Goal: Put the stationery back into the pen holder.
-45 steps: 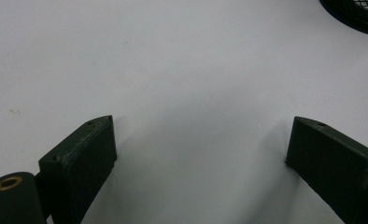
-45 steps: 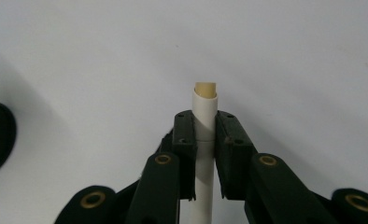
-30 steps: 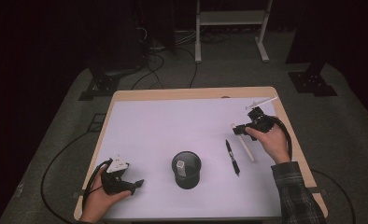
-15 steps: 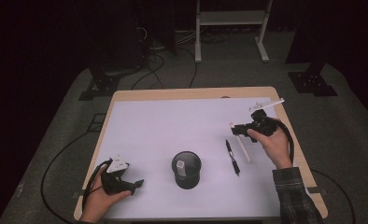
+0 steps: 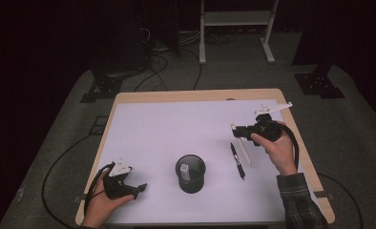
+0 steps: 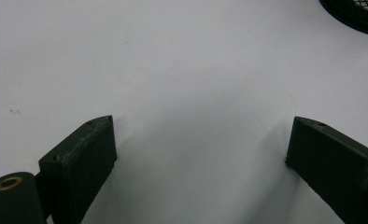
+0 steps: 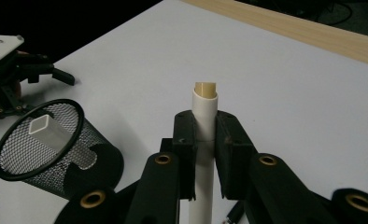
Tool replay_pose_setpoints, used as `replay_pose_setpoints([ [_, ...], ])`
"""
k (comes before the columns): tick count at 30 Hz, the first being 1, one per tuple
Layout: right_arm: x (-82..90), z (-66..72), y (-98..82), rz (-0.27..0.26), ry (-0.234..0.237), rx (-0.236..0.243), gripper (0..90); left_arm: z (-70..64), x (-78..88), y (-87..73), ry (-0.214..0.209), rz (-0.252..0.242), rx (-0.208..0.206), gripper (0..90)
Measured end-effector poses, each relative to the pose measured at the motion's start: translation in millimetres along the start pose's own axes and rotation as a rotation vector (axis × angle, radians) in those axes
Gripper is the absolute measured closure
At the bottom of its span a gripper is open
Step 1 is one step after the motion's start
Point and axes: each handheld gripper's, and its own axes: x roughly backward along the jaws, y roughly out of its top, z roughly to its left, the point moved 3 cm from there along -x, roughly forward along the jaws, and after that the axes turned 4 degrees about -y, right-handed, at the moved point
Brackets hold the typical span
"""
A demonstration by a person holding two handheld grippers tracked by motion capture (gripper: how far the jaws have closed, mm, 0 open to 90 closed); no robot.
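Observation:
My right gripper [image 5: 239, 130] is at the table's right side, shut on a white pen [image 5: 244, 151] with a tan end. In the right gripper view, the pen [image 7: 204, 100] stands up between the two closed pads of the right gripper [image 7: 204, 125]. A black pen [image 5: 237, 161] lies on the white sheet just left of it. A black mesh cup [image 5: 191, 173] stands at front centre with a white stick [image 7: 56, 135] inside. My left gripper [image 5: 139, 187] rests at the front left, jaws wide open over the bare sheet, left gripper [image 6: 201, 140].
The white sheet [image 5: 176, 133] covers most of the wooden table [image 5: 195, 96]. The cup's rim [image 6: 355, 14] shows at the top right of the left gripper view. Cables and metal stands sit on the dark floor beyond the table.
My right gripper has shifted a little to the left with the white pen in it. The left hand has kept still.

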Motion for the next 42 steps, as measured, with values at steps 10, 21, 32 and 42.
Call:
replay_pose_setpoints([
  [10, 0.7, 16.5, 6.8, -0.051, 0.045, 0.027, 78.2, -0.1, 0.1, 0.0, 0.000, 0.001, 0.001, 7.6],
  [21, -2.2, 35.3, 15.3, -0.070, 0.068, 0.069, 78.2, -0.1, 0.3, 0.0, -0.002, 0.005, 0.000, 7.6],
  [32, -7.7, 54.2, 24.9, -0.093, 0.102, 0.105, 78.2, -0.5, 0.2, -0.1, -0.002, 0.003, 0.005, 7.6],
  [42, -11.3, 67.5, 33.7, -0.118, 0.139, 0.126, 78.2, -0.5, 0.4, 0.0, -0.001, 0.005, 0.004, 7.6],
])
